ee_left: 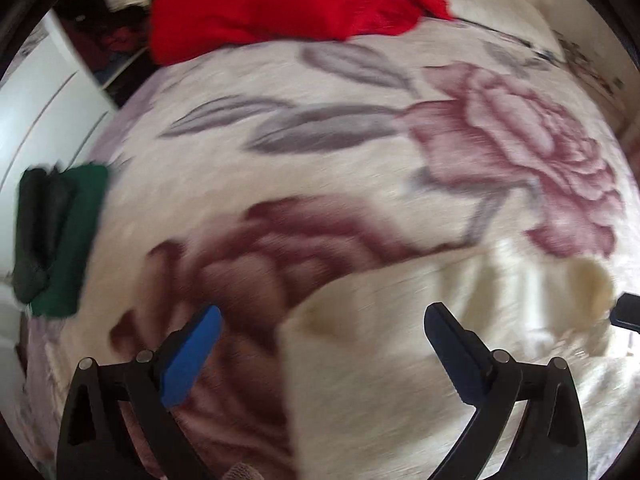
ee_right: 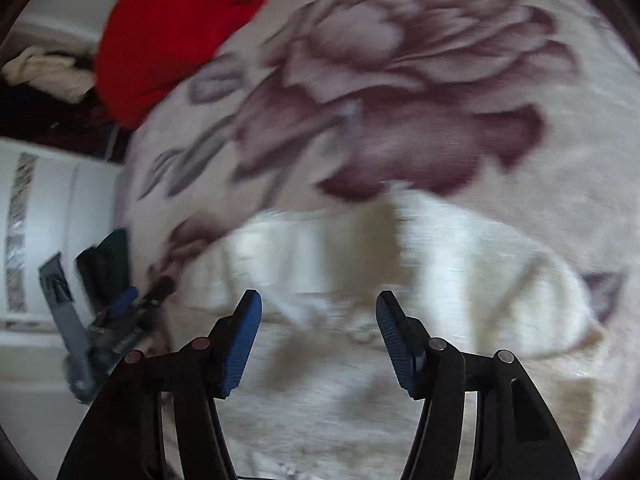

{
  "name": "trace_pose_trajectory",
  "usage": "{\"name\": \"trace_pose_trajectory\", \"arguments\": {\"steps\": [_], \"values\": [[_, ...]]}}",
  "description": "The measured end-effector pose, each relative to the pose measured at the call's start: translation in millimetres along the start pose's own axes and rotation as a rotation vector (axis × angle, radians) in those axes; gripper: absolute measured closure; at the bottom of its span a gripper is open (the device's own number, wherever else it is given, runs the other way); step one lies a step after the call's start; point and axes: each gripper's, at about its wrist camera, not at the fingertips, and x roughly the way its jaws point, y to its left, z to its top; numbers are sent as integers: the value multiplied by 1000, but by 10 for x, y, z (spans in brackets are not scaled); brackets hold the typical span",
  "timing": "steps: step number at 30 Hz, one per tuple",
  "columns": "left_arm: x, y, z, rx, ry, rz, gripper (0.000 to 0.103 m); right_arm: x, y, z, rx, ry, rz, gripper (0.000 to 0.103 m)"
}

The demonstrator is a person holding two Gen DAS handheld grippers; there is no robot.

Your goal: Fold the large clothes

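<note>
A cream garment point(ee_left: 400, 360) lies folded on the floral blanket point(ee_left: 320, 184) of a bed, at the blanket's near edge. Above it the left tongs point(ee_left: 322, 320) stand spread wide with nothing between the blue pads; the right tongs point(ee_right: 319, 312) stand partly spread, also empty, over the same cream cloth point(ee_right: 360, 264). At the blanket's left edge sits a folded dark green and black stack point(ee_left: 56, 240). At its far edge lies a red garment point(ee_left: 280, 0).
</note>
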Motion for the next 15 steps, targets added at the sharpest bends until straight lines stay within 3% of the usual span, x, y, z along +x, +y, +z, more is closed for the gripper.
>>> {"name": "trace_pose_trajectory", "arguments": {"steps": [3, 6, 7, 8, 9, 10, 15], "values": [[109, 232, -143, -65, 33, 16, 0, 489, 303, 91, -41, 106, 116, 41], [188, 349, -192, -97, 53, 11, 0, 932, 480, 170, -40, 163, 99, 45], [194, 367, -196, -95, 51, 10, 0, 1053, 505, 199, -31, 182, 89, 54], [192, 375, -195, -91, 46, 11, 0, 1152, 538, 206, -29, 201, 100, 77], [192, 373, -193, -83, 38, 13, 0, 1203, 581, 191, -41, 199, 81, 89], [192, 373, -197, -74, 32, 16, 0, 1195, 605, 153, -64, 185, 45, 94], [174, 417, -152, -61, 15, 12, 0, 1030, 745, 62, -134, 63, -89, 97]]}}
